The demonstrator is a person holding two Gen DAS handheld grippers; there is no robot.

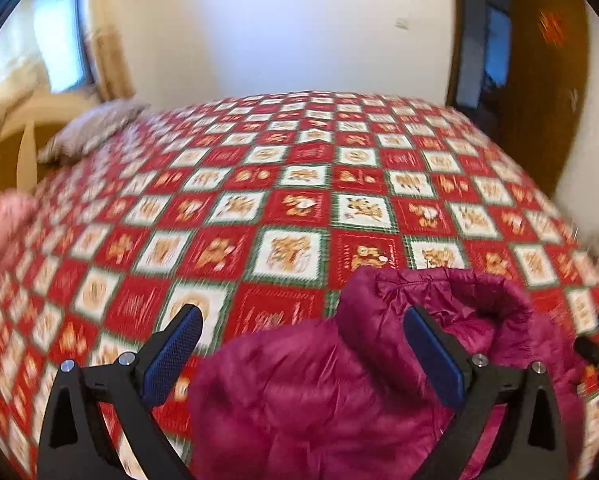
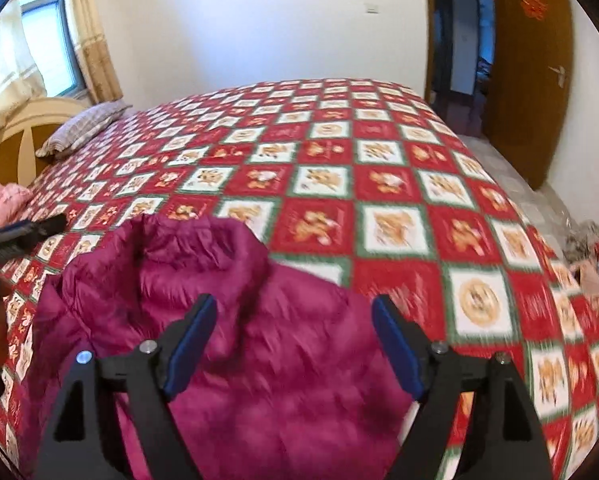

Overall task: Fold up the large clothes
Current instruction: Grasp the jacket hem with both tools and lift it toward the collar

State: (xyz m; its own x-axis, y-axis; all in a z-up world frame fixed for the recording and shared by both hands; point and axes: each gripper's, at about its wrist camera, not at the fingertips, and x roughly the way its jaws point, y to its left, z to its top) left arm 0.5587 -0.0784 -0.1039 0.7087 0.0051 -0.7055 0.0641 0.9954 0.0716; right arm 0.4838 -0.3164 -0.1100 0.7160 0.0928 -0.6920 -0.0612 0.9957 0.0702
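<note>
A magenta puffer jacket (image 1: 339, 376) lies on the near part of the bed, collar end pointing away from me; it also shows in the right wrist view (image 2: 227, 340). My left gripper (image 1: 303, 320) is open and empty, hovering over the jacket's left shoulder. My right gripper (image 2: 293, 312) is open and empty, hovering over the jacket's right shoulder. The left gripper's tip shows at the left edge of the right wrist view (image 2: 23, 232). Both views are motion-blurred.
The bed has a red, white and green checked quilt (image 1: 299, 184) (image 2: 379, 184). A checked pillow (image 2: 83, 128) and wooden headboard (image 2: 15, 140) are at far left. Pink clothing (image 2: 3, 204) lies at left. More clothes (image 2: 591, 264) lie on the right. A brown door (image 2: 527, 72) stands open.
</note>
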